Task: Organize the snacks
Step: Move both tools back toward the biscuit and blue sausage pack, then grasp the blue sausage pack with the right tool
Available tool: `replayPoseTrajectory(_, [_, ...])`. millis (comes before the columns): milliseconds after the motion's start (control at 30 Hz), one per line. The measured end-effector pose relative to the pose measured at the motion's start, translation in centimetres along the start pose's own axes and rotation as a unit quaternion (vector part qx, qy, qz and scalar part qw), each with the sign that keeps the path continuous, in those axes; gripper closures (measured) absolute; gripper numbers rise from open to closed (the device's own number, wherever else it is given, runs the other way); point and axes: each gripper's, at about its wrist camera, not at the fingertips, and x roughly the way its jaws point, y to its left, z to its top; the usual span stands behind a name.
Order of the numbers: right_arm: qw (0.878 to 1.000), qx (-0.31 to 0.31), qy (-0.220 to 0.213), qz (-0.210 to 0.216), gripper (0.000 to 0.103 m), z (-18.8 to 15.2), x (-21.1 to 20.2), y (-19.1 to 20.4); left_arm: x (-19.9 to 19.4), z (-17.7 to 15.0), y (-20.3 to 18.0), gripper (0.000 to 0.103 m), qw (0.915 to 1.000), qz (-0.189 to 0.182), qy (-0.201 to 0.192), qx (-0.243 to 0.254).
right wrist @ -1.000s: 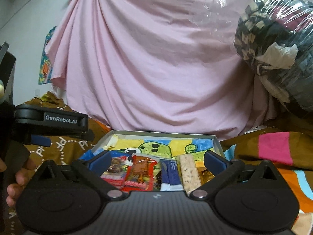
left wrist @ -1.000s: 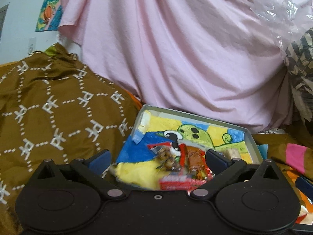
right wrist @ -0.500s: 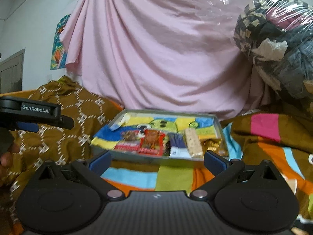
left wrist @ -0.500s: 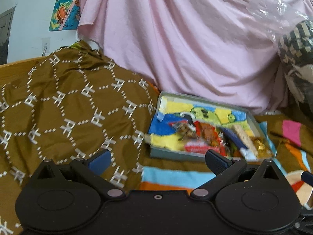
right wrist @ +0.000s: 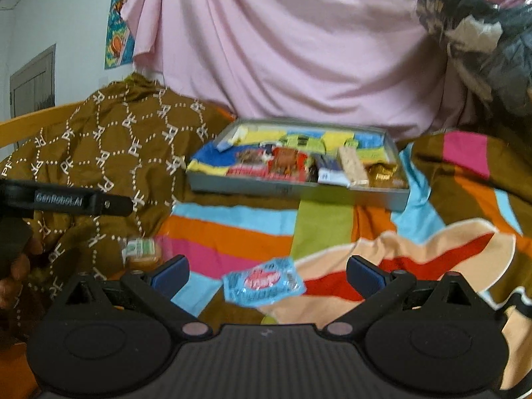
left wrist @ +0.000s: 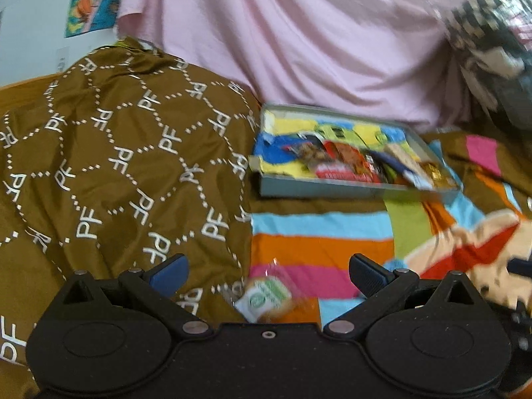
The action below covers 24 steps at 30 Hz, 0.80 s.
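Both grippers, left and right, are hanging wide open, holding nothing, above the striped multicolour blanket with open room ahead. The shallow grey snack-filled tray is sitting well beyond; a blue-pink packet is lying between the right fingers, a green-labelled clear-wrapped snack between the left. "PF" is repeating across the brown patterned cloth.

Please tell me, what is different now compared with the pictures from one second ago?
Both claws have pulled back from the tray: it looks farther away. The left claw now frames a green-labelled snack, the right claw a blue packet, both lying on the striped blanket. Nothing was grasped; both claws stay open. Tray snacks are unchanged.
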Motion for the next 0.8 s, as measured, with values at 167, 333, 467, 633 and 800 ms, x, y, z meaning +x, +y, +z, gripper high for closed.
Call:
replayPoseTrajectory(167, [1.000,-0.002,0.027,0.002,0.000,-0.5,1.3,0.1,0.7,-1.2,0.2,0.001,0.9994,-0.016,0.021,0.023])
replayPoseTrajectory(333, [0.999,-0.019,0.047,-0.004,0.000,-0.9,2.6,0.4,2.7,-1.6,0.5,0.001,0.9964,-0.050,0.061,0.031])
replayPoseTrajectory(467, [0.997,-0.045,0.059,-0.013,0.000,-1.0,3.8,0.7,3.7,-2.0,0.6,0.001,0.9942,-0.060,0.070,0.056])
replayPoseTrajectory(633, [0.995,-0.058,0.083,-0.016,0.000,-1.0,5.7,0.4,4.9,-2.3,1.1,0.001,0.9929,-0.071,0.082,0.049])
replayPoseTrajectory(800, [0.992,-0.072,0.105,-0.001,0.000,-1.1,7.7,0.1,6.3,-2.1,1.5,0.001,0.9922,-0.083,0.088,0.029])
